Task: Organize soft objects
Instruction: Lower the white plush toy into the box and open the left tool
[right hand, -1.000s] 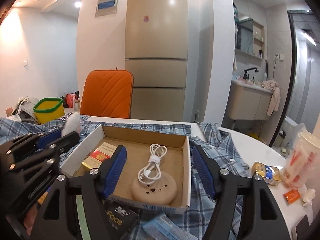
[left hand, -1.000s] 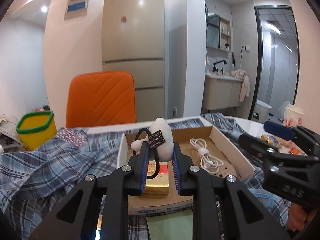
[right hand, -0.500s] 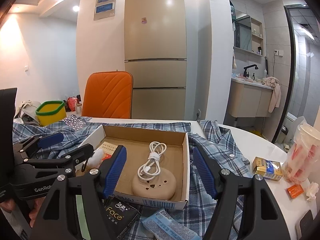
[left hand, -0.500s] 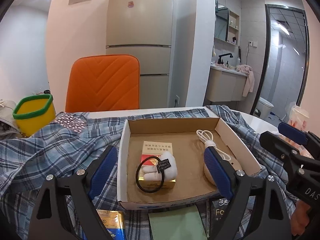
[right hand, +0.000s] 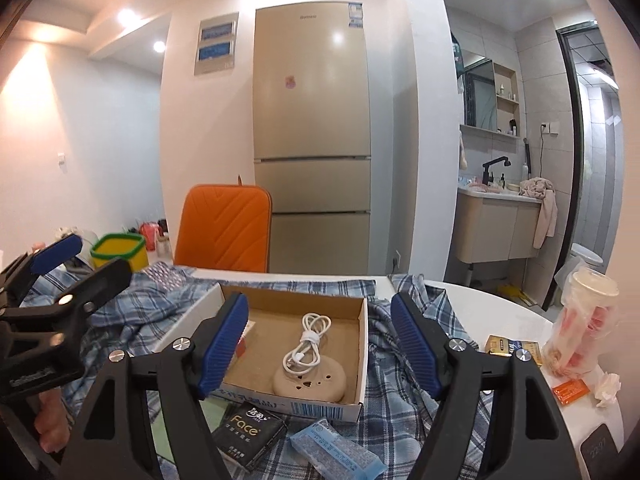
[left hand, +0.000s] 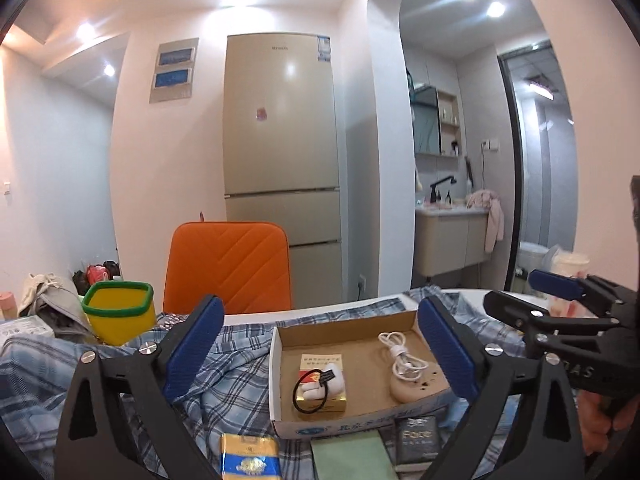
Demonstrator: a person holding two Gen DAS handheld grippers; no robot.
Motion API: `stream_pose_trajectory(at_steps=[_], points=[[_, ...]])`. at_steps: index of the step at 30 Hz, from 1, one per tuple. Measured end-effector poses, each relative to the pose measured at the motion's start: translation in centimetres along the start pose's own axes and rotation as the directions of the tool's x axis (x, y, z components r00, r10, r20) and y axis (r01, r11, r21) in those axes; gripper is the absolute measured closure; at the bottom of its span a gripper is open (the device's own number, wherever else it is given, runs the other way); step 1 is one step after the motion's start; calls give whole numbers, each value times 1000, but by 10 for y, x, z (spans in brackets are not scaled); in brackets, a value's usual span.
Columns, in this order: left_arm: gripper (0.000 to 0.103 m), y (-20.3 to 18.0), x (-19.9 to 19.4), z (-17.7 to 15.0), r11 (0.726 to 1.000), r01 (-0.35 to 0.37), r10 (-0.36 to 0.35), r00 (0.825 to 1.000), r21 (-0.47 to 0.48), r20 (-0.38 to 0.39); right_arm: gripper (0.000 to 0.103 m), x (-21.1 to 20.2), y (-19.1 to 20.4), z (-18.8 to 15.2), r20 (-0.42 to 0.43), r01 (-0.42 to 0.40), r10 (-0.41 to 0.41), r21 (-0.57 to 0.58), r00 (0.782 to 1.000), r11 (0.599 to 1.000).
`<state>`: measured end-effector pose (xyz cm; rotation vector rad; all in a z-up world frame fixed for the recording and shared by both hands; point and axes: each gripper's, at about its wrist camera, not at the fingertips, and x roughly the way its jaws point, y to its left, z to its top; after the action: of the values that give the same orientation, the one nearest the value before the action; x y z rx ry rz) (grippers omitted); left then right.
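Note:
A white plush charm on a black hair tie [left hand: 320, 386] lies on a red and gold pack [left hand: 322, 381] inside the shallow cardboard box [left hand: 344, 330]. A coiled white cable [left hand: 401, 356] rests on a beige round pad [left hand: 416, 385] in the same box. My left gripper [left hand: 320, 354] is open and empty, pulled back above the box's near side. My right gripper [right hand: 320, 344] is open and empty, facing the box [right hand: 362, 344], the cable [right hand: 306, 342] and the pad [right hand: 310, 380] from the near side. A blue plaid shirt [left hand: 120, 360] lies spread under the box.
A black Face tissue pack [right hand: 250, 434], a blue tissue pack [right hand: 338, 450] and a green card [left hand: 352, 458] lie in front of the box. A blue and gold pack [left hand: 250, 458] lies near left. A yellow bin [left hand: 120, 316], an orange chair [left hand: 228, 268], a bagged cup [right hand: 580, 320].
My left gripper opened and dropped the plush hair tie onto the pack in the box, then drew back and rose. My right gripper stayed open and barely moved.

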<state>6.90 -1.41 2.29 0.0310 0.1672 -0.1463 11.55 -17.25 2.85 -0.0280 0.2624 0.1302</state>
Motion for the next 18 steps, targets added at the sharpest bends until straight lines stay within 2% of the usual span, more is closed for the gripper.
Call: stream_pose_trajectory(at_steps=[3,6,9,14,18], points=[[1,-4,-16,-3,1000,1,-1,1000,5,29,16,-16,-2,0,53,7,-7,-5,999,1000],[1,-10,-28,-8,1000,10,-11,999,28,52,14,-27,-2,-2,88,19,-17,-14,996,1000],[1,-12,-36,-15,999,2,-5,997,45,81,0,-37,-4,-8,126,28,-27,-2,992,1000],[1,-6,-34,-25,1000,-3,2,998,20,64,0,-43,-4,-17,156,43,-41,-9,987,999],[1,-7,-36,-28,999,-23,21,998,22,67,0,-41,-3,-23,140,38,-36,-13,989,999]])
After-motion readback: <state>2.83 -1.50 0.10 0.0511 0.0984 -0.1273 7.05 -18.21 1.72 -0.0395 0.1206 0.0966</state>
